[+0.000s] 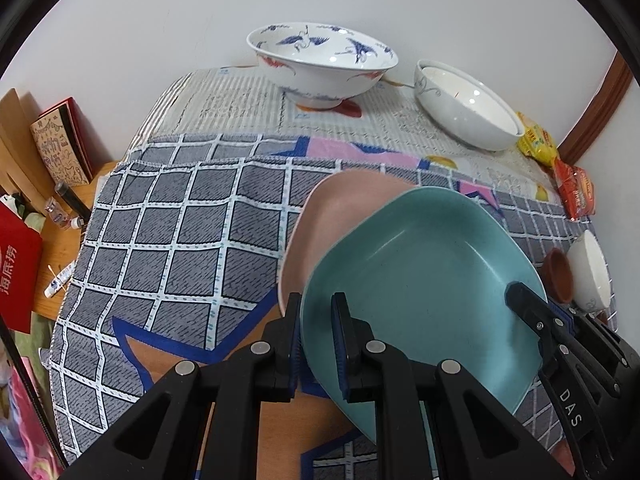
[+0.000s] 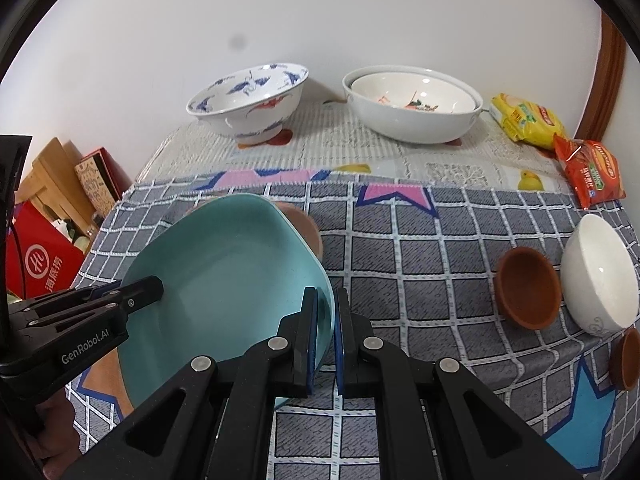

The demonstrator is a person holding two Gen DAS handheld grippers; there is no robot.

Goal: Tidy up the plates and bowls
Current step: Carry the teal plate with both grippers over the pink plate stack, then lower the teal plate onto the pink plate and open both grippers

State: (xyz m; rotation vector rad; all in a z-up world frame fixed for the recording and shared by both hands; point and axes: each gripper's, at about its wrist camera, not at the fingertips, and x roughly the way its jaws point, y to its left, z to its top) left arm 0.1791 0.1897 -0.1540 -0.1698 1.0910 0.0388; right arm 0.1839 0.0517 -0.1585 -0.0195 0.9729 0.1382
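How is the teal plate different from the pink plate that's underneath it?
The teal plate is clamped at opposite rims by the left gripper and the right gripper and sits tilted, while the pink plate is gripped by neither. The teal plate shows its whole inner face; the pink plate is largely hidden behind it. Whether they touch is unclear. Both are plain-coloured, squarish plates with rounded corners.

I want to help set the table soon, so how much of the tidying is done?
Done: a white bowl already sits nested in another. In hand: both grippers, left and right, clamp the teal plate above the pink plate. Left: the small brown bowls and small white bowl.
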